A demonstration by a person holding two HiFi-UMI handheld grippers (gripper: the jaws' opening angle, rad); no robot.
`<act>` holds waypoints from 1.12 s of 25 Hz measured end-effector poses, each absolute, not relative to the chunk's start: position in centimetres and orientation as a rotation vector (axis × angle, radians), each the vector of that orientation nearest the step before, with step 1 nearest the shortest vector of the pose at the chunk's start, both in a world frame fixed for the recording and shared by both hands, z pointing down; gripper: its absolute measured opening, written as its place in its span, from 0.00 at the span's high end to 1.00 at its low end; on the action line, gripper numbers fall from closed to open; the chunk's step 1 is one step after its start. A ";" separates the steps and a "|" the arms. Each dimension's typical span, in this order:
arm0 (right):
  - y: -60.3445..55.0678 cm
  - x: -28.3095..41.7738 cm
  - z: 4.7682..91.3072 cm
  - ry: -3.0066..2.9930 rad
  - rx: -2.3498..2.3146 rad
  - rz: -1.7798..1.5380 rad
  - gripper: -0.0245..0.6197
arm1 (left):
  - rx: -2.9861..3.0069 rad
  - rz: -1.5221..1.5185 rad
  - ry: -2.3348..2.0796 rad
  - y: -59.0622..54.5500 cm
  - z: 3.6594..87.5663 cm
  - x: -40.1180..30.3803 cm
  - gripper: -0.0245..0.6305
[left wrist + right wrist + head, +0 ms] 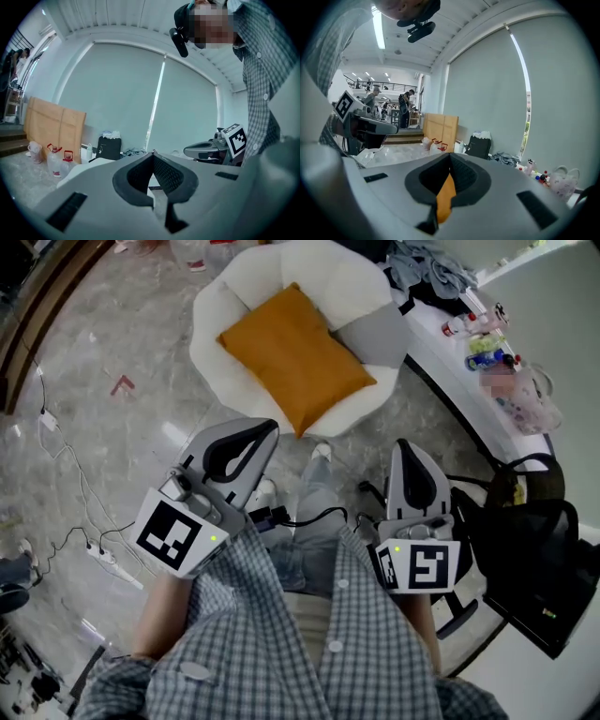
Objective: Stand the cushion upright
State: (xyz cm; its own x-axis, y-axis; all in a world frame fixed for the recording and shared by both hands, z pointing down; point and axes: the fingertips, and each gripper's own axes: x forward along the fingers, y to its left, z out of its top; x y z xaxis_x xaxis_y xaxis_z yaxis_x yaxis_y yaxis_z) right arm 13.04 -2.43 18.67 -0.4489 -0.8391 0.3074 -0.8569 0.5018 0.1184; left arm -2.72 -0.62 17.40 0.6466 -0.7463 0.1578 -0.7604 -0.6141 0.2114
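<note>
Cushion [295,357] (orange) is laid flat, face up, on the seat of the white armchair [216,306], so no edge is stood on yet. Its long axis is seen running upper left to lower right in head view, w/ one corner pointed over the seat front. L gripper [267,426] & R gripper [405,444] are held short of it, both closed w/ nothing gripped, prob. for the approach.

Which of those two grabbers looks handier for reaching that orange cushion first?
Left, probably: the left gripper ends nearest the front corner of the cushion, while the right gripper sits farther off beside the chair. Both are shut and empty.
</note>
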 end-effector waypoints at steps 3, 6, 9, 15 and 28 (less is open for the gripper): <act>-5.0 13.9 20.0 -2.433 1.313 0.070 0.95 | 2.554 0.116 -1.247 -2.5 18.7 -1.5 0.95; -7.7 15.2 22.0 -2.430 1.240 0.089 0.95 | 2.498 0.119 -1.273 -4.7 20.2 0.0 0.95; -10.1 16.2 24.1 -2.447 1.184 0.119 0.95 | 2.420 0.153 -1.309 -6.5 22.5 1.0 0.95; -13.7 18.5 30.6 -2.420 1.009 0.151 0.95 | 2.307 0.273 -1.331 -9.1 28.0 3.3 0.95; -18.5 21.0 44.8 -2.242 0.950 0.222 0.95 | 2.154 0.345 -1.110 -11.4 41.0 5.7 0.95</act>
State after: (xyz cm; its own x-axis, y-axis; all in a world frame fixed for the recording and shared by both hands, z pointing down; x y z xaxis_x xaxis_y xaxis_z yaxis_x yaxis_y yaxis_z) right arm 21.05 -18.49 44.79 -0.5000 -0.5715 0.6507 -0.6881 0.7184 0.1022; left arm 5.68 -11.36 41.04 0.6013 -0.6155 0.5095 -0.7960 -0.4053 0.4497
